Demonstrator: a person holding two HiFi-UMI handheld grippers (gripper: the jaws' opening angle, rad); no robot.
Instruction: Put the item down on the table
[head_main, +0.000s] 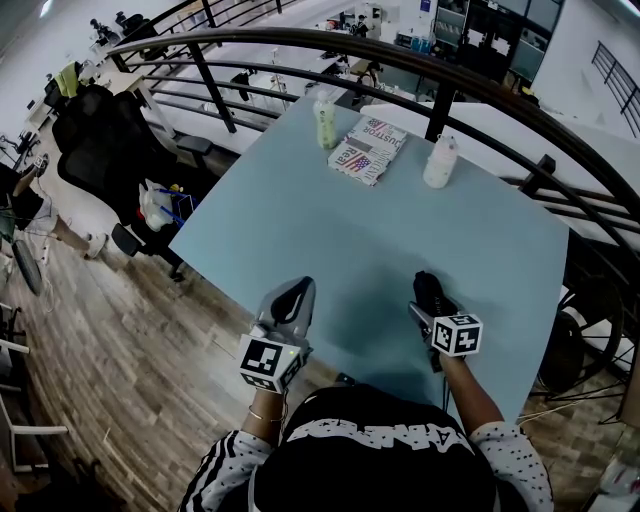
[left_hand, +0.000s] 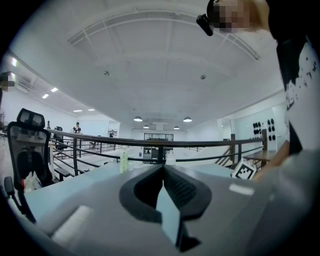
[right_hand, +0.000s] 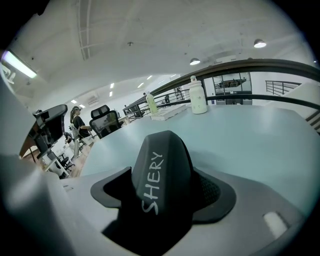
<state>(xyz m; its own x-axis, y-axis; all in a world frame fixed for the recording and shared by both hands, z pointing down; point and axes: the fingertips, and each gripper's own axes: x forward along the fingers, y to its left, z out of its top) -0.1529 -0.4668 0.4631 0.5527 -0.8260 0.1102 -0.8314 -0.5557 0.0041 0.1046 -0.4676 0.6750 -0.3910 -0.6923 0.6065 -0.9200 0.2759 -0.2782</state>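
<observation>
A person stands at the near edge of a pale blue table (head_main: 400, 240), holding a gripper in each hand. The right gripper (head_main: 428, 292) is clamped on a black item (right_hand: 160, 185) with a rounded, tapering end and white lettering reading SHERY. The item sits low over the near part of the table, but no view shows whether it touches the surface. By my reading the task is not finished: the item has reached the table area, and what is left is to lower it fully and let go. The left gripper (head_main: 292, 295) sits just beside the right one, its jaws pressed together with nothing between them. Well apart, at the far side of the table, stand a pale green bottle (head_main: 325, 120) and a white bottle (head_main: 440, 162), both upright and capped (their contents cannot be made out). A flat printed packet (head_main: 368, 150) lies between the two bottles.
</observation>
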